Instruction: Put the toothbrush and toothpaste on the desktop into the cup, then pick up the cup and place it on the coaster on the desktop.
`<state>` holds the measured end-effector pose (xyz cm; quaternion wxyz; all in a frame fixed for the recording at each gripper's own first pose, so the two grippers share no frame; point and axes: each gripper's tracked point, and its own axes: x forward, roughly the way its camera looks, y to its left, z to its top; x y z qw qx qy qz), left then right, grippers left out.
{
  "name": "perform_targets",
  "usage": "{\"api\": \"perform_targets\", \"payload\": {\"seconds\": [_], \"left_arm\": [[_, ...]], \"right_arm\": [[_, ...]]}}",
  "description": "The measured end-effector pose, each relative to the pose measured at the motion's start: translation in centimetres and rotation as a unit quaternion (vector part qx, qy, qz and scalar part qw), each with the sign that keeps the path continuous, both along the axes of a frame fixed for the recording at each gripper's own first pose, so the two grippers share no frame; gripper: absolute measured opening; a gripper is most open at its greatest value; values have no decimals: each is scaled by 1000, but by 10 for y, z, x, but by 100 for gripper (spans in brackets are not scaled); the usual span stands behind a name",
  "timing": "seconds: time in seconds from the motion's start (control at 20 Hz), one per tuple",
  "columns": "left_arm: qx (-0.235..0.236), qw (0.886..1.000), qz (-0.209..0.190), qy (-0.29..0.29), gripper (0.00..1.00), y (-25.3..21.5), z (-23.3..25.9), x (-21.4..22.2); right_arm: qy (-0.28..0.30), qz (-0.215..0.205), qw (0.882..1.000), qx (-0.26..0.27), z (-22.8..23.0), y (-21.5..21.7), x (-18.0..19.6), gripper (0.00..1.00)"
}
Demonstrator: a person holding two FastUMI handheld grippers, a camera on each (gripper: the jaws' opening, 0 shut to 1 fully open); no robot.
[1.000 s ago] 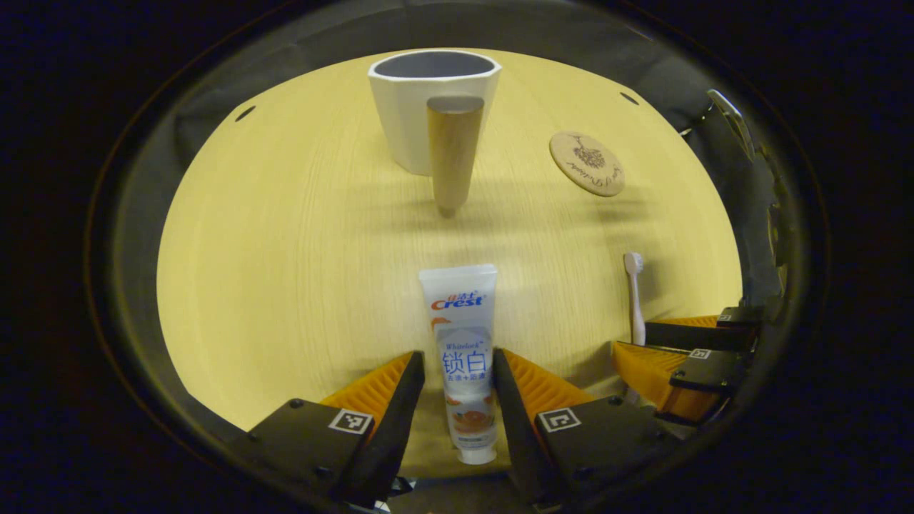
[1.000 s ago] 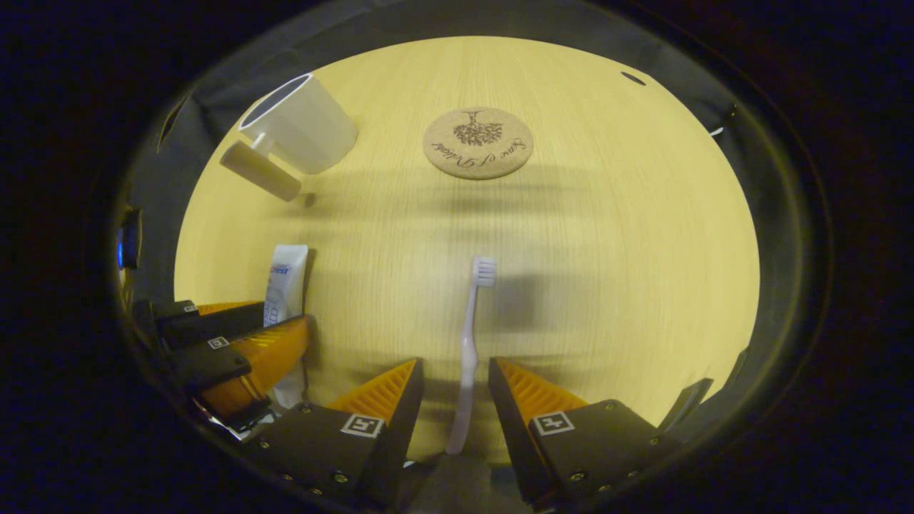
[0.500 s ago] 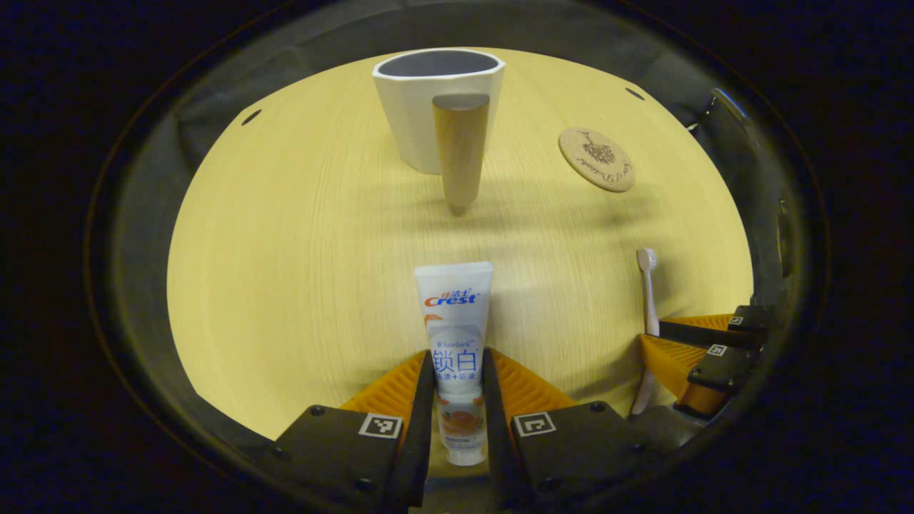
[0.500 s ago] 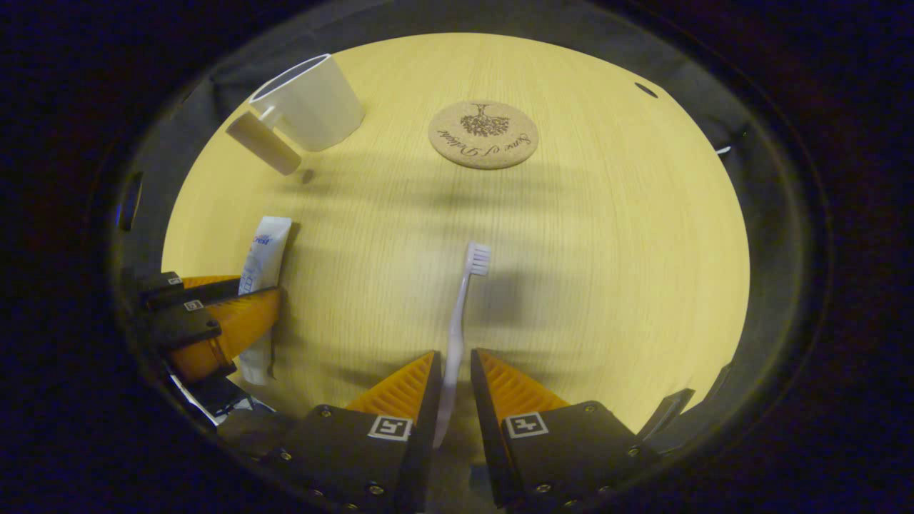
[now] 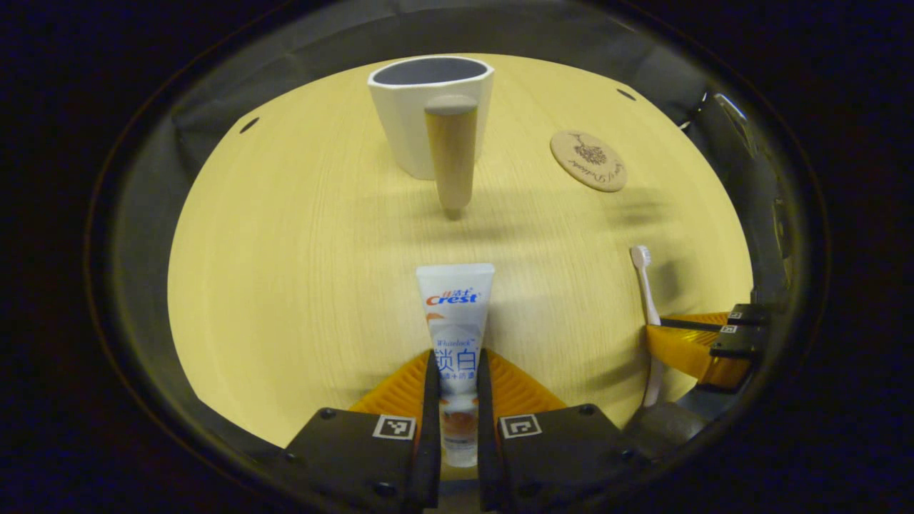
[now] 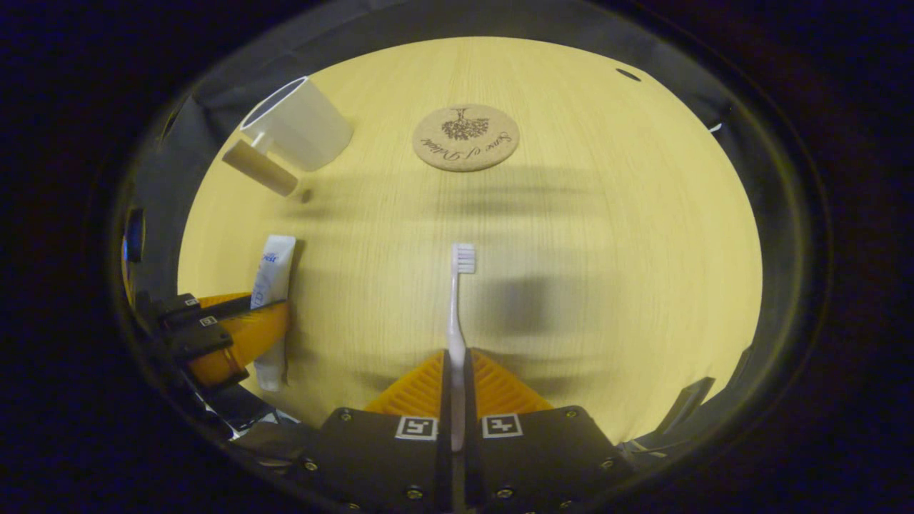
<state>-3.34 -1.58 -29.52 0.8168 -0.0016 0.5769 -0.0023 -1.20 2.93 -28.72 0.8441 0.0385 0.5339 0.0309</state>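
My left gripper point(image 5: 455, 378) is shut on the white toothpaste tube point(image 5: 455, 314), which points ahead over the wooden desktop point(image 5: 285, 235). Straight beyond it stands the white cup point(image 5: 410, 107) with a wooden handle point(image 5: 451, 153) facing me. My right gripper point(image 6: 455, 371) is shut on the pale toothbrush point(image 6: 455, 307), bristles forward. The round cork coaster point(image 6: 465, 137) lies ahead of it, the cup point(image 6: 303, 128) to the far left. The left gripper view shows the right gripper point(image 5: 696, 339) with the toothbrush point(image 5: 646, 278) at the right edge. The right gripper view shows the left gripper point(image 6: 228, 335) holding the toothpaste point(image 6: 271, 278).
The coaster point(image 5: 588, 160) sits right of the cup in the left gripper view. Small dark holes point(image 5: 245, 126) mark the far desktop corners. Black cloth rings the desk on all sides.
Both grippers closed from open: the left onto the toothpaste tube, the right onto the toothbrush handle. Both objects now sit firmly between the fingers.
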Motion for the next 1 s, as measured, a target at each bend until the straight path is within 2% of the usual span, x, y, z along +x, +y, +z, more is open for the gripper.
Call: {"api": "perform_targets", "payload": {"seconds": [0.15,0.25,0.3,0.6,0.8,1.0], "left_arm": [[-6,1000,3,-14,28,0,2,-1],[-14,1000,9,-24,29,2,5,1],[-17,999,13,-30,28,3,6,1],[-32,996,43,-75,28,14,22,5],[-39,990,59,-121,29,23,45,14],[-42,980,76,-181,29,38,78,28]], "right_arm": [[-16,6,1000,3,1,0,1,8],[-50,6,999,7,5,-2,8,8],[-61,7,998,19,9,-1,12,4],[-106,1,992,75,30,0,17,4],[-149,11,983,108,59,11,21,4],[-202,25,971,123,88,20,28,4]]}}
